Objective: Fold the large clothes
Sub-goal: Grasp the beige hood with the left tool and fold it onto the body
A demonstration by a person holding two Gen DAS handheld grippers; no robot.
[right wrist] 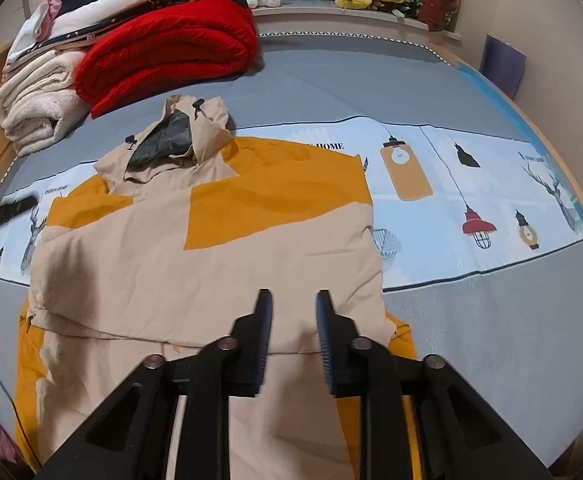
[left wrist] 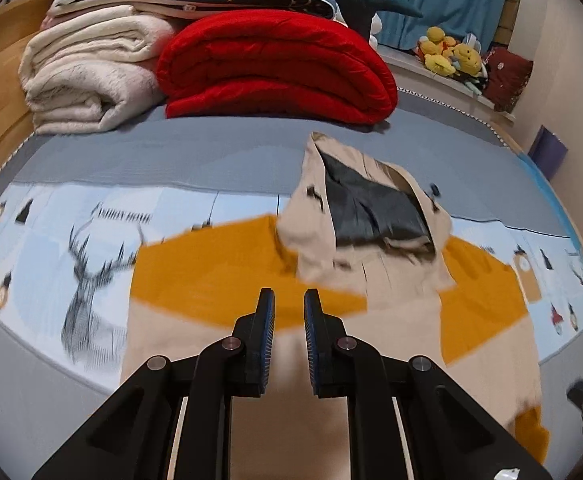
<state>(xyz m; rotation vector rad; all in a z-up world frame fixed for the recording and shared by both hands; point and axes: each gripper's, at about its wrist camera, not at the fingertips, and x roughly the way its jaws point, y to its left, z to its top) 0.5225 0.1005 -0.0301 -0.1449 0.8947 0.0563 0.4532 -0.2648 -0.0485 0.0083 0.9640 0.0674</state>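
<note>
Jacket flat on bed, hood at 12 o'clock | long axis 6–12 | left tongs, right tongs: we see both slightly parted, empty | right nearer hem.

The jacket is smooth matt cloth in beige and mustard, its hood lining a darker, faintly shiny fabric. The red quilt looks soft and puffy, the cream blanket fleecy. Both grippers' fingers are matt black plastic with ribbed blue pads.
</note>
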